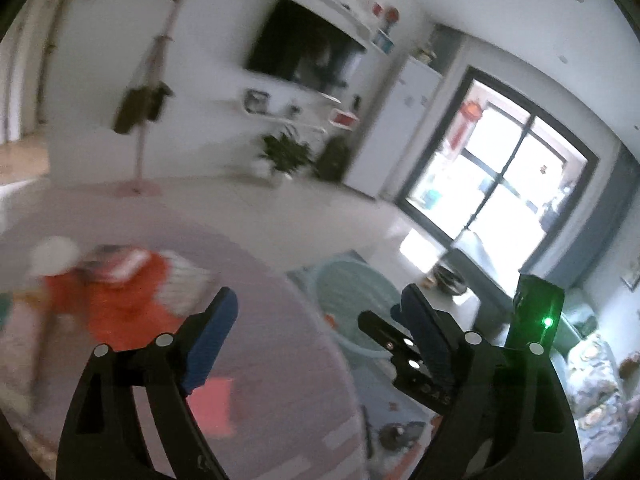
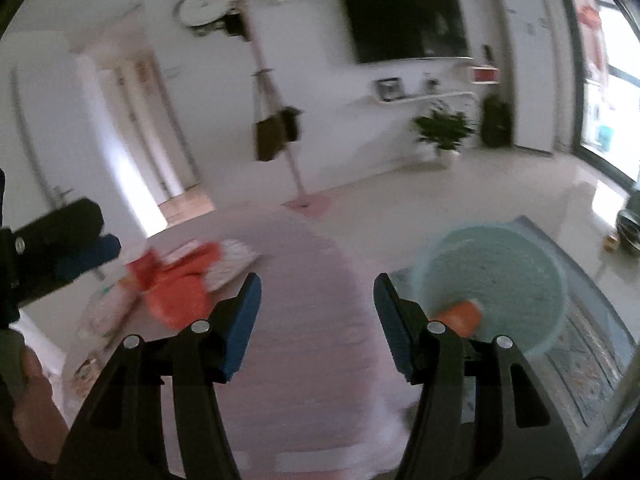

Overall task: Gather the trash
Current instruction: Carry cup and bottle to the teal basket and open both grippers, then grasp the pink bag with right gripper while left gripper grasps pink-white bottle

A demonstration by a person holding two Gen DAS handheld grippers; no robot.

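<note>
Trash lies in two places: a loose heap of orange wrappers [image 2: 180, 288] and pale crumpled packets sits at the far left of the round pinkish worktop [image 2: 304, 320], and one orange piece [image 2: 460, 316] already rests inside the teal bin [image 2: 540, 280] on the patterned rug, just beside the worktop's edge, handy for dropping. I hold both tools raised above the worktop. My left gripper [image 1: 316, 320] gapes wide with nothing between its blue pads; my right gripper [image 2: 318, 312] stands partly open, equally empty. The wrappers look thin and crinkly, the bin smooth plastic, though blur hides detail.
</note>
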